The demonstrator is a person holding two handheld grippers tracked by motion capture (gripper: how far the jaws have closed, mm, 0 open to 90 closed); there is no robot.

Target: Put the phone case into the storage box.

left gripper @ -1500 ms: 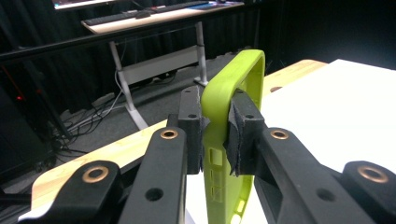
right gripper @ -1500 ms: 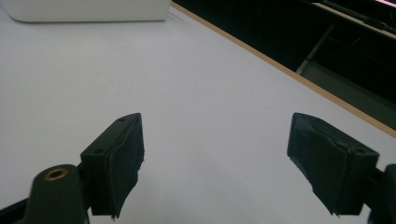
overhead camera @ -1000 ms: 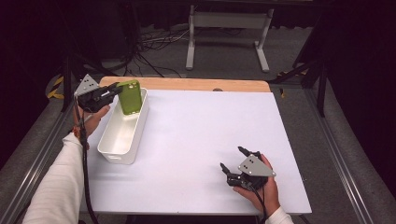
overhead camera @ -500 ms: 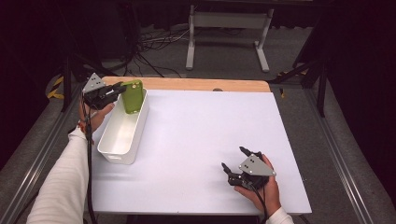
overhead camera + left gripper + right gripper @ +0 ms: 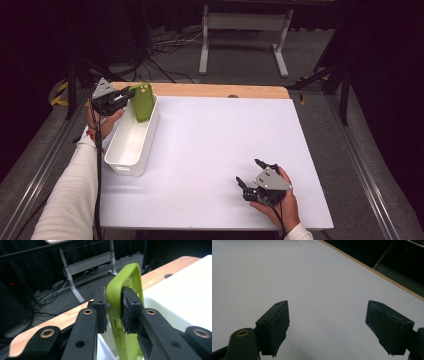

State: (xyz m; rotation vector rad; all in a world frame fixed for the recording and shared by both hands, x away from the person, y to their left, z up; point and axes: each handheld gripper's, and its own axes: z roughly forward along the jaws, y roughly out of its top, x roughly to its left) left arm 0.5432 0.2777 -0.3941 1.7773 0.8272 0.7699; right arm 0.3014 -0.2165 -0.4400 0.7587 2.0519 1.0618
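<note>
Left gripper: its black padded jaws are clamped on one long edge of a lime-green soft plastic phone case, camera cut-outs uppermost.
Phone case, position: held upright over the far end of a white rectangular plastic bin, its lower end inside the rim; whether it touches the bin floor cannot be told.
Grip, as judged: pinching a side wall keeps the thin shell vertical, so it can go into the narrow bin end-first. In the left gripper view the pads sit one inside and one outside the case.
Right gripper: rests near the front right corner, jaws spread wide with nothing between them, well apart from the bin; it appears to be waiting.
White bin: lies lengthwise along the left edge of the table, within the left hand's reach; no contents visible apart from the case.
Surface: matt white tabletop with a pale wooden strip along the far edge.
Room: dark, black-curtained; grey floor, loose cables and a pale metal stand beyond the table.
</note>
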